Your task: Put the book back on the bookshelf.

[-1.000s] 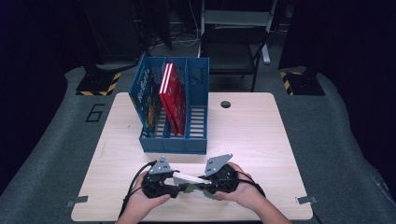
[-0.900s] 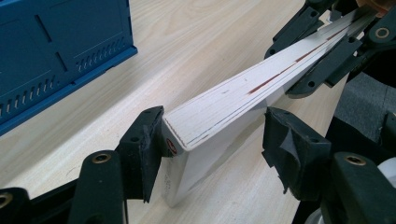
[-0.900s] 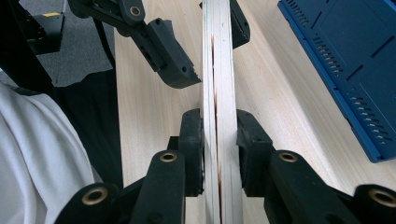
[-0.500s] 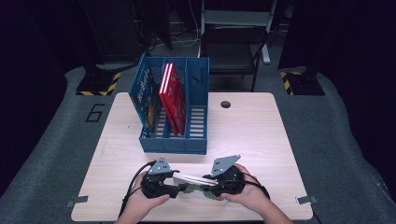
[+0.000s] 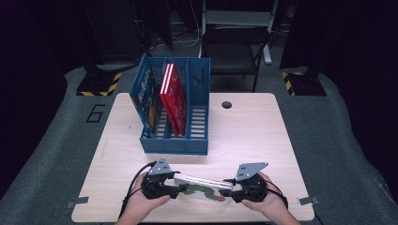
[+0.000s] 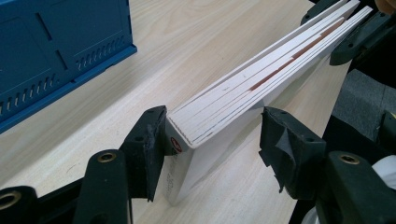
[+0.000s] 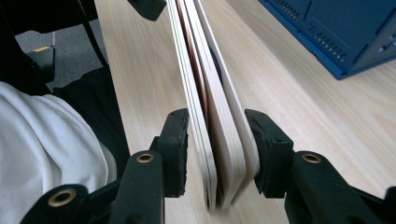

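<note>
A thin board picture book (image 5: 202,186) stands tilted on its long edge near the table's front edge, between my two grippers. My left gripper (image 5: 180,187) grips its left end. In the left gripper view (image 6: 212,135) one pad presses the spine corner and the other meets the far corner of the book (image 6: 261,70). My right gripper (image 5: 230,190) holds the right end. Its jaws have just been opening, and in the right gripper view (image 7: 217,144) both pads lie against the slightly fanned book (image 7: 205,84).
A blue file rack (image 5: 173,144) stands behind the grippers at table centre-left, with red books (image 5: 173,98) upright in it. A cable hole (image 5: 226,104) lies to its right. A chair (image 5: 234,47) stands beyond the table's far edge.
My right gripper has slid rightward along the book to its right end. The left gripper has stayed where it was.
</note>
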### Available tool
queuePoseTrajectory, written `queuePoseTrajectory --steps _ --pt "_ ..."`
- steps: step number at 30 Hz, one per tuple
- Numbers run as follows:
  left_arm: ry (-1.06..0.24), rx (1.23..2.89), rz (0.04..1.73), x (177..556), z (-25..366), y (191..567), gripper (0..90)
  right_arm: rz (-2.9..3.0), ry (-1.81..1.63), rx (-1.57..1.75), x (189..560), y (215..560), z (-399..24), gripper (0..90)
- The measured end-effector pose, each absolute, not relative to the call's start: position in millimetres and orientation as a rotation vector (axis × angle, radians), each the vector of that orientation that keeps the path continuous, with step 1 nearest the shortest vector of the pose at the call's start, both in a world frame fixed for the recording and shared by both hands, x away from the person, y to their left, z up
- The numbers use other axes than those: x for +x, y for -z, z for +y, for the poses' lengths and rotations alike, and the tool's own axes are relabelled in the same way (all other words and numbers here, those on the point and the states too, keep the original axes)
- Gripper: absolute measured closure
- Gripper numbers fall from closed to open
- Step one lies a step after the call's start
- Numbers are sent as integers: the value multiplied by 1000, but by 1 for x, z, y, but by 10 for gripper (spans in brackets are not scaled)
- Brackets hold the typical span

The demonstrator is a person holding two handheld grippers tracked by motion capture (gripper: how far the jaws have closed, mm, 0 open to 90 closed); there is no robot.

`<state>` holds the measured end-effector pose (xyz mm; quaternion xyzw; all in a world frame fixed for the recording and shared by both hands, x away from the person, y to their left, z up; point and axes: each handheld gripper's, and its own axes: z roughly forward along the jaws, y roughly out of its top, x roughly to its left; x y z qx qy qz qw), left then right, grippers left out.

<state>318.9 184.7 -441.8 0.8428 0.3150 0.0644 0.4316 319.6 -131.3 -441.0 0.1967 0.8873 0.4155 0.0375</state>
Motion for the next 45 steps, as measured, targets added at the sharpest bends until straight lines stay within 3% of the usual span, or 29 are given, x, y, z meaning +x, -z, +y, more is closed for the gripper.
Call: queuePoseTrajectory --steps 11,30,45 --pt "-164 2126 796 318 185 439 464 2728 -1279 574 321 444 -137 722" --pt "-189 2133 823 311 194 436 583 2696 -1217 564 357 441 -122 590" --pt "-168 2164 812 316 191 427 607 2660 -1268 630 362 444 -122 550"
